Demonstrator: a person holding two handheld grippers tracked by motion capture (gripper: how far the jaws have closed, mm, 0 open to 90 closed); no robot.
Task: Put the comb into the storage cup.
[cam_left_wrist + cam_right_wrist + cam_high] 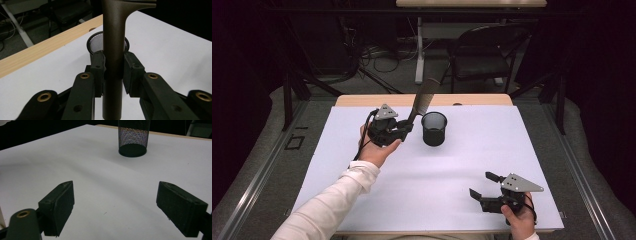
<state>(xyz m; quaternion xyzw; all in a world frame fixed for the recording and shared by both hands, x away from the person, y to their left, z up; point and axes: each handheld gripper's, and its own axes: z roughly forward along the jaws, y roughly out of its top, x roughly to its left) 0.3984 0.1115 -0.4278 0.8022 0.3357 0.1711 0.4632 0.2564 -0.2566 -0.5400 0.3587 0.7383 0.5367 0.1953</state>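
White table surface (pixel 452 165) fills mid-frame. Black mesh cup (pixel 434 128) stands upper centre. Just left, the left gripper (pixel 408 126) clamps a dark comb (pixel 423 98), possibly a brush, angled upward. Lower right, the right gripper (pixel 482 186) gapes, empty.

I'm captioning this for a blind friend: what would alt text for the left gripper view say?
Two black jaws of the left gripper clamp the upright brown handle of a comb. Just behind it, a black mesh cup stands on a white table with a wooden edge.
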